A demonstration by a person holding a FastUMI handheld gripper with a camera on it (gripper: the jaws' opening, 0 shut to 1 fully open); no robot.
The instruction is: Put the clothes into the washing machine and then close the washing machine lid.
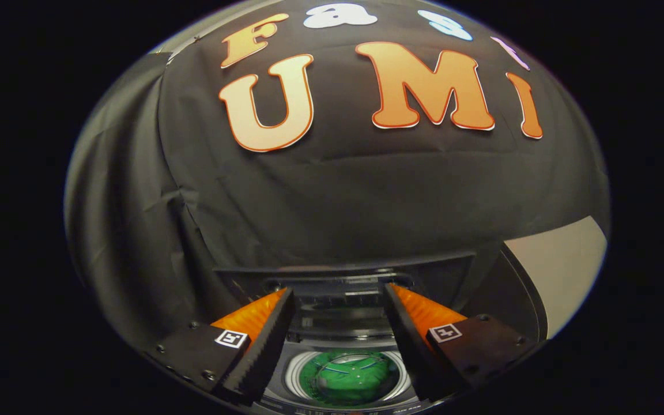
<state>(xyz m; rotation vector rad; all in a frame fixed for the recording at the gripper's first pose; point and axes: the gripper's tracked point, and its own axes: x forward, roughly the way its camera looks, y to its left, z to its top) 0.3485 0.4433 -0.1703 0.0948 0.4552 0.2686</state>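
Since the green clothes (348, 377) already lie bundled in the round drum of the washing machine (343, 323), seen below and between my fingers, I judge the loading step done and the lid step in hand. My gripper (338, 300) is spread wide and pinching nothing; its fingers frame the machine's opening from above. I read the glossy, clear-looking panel (346, 314) just beyond the drum as the lid, though I cannot tell for sure whether it stands raised or already lies down over the opening; the faint reflections across the cloth hint at something transparent over it. If it is up, my next move calls for getting a fingertip behind its top edge and tipping it forward and down, gently, as the panel looks smooth and slippery. The cloth looks soft and crumpled, the drum rim pale and ringed, the machine's top dark and hard-edged. Beyond it hangs the booth's wall (332, 196), matte black fabric with loose folds.
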